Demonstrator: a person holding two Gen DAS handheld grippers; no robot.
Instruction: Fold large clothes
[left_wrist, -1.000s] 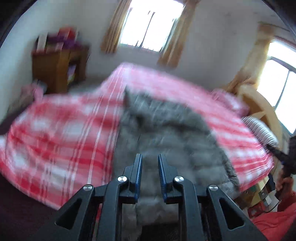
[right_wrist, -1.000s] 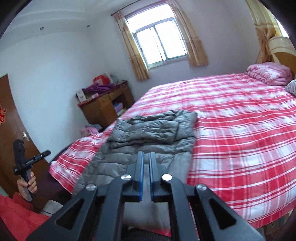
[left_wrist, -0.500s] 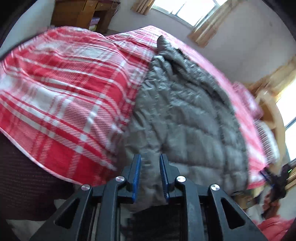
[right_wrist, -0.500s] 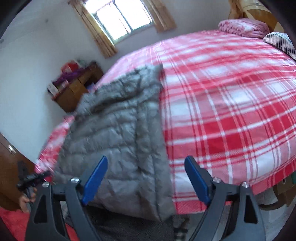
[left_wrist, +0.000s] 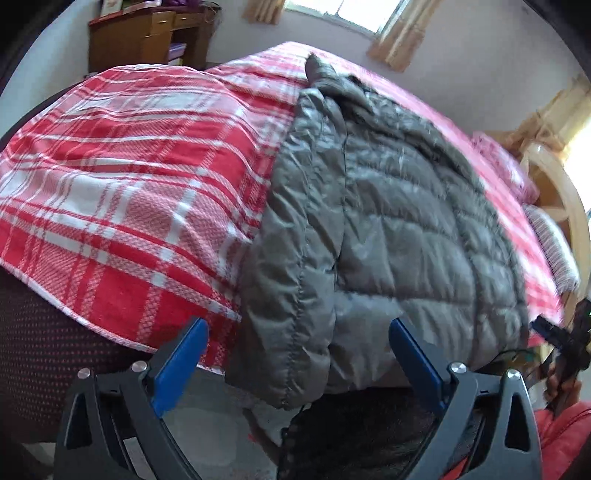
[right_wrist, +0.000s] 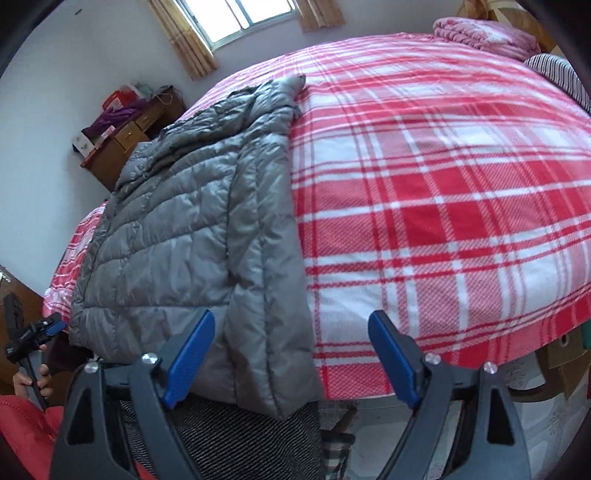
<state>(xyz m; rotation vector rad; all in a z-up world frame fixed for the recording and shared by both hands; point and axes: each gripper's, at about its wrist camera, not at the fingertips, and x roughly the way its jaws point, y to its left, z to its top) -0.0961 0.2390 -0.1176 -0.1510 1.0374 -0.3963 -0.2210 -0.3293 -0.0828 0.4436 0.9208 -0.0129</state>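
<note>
Progress: grey quilted jacket (left_wrist: 388, 221) lies lengthwise on the red plaid bedspread (left_wrist: 122, 177). Its sides look already turned in, giving a long narrow panel with a sleeve or side flap running down each long edge. Judged as partly folded.
Remaining: crosswise fold, hem end up toward the collar end, appears not yet done; the hem still hangs over the near edge of the bed.
Jacket position: directly ahead of and just below both tools. Hem end nearest the fingertips, collar end farthest away.
Left gripper (left_wrist: 295, 365): jaws spread wide, having just been opening. Left hem corner hangs between the blue pads. No pad presses on the fabric, so nothing is held.
Right gripper (right_wrist: 291, 354): jaws likewise spread wide, having opened within the last second. Right hem corner hangs in the gap, nearer the left pad. Contact with that pad cannot be told; no pinch is evident.
Tool attitude: both tools tilt downward toward the hem, one at each lower corner.
Next step (judgement): close each tool on its own hem corner, then carry the hem away from the tools toward the collar.
Risk (judgement): slick, puffy shell may slip from a shallow pinch; turned-in sides may spring open when the hem is lifted.
Background: wooden desk (right_wrist: 125, 144) beyond the far left of the bed, well apart from the tools.
</note>
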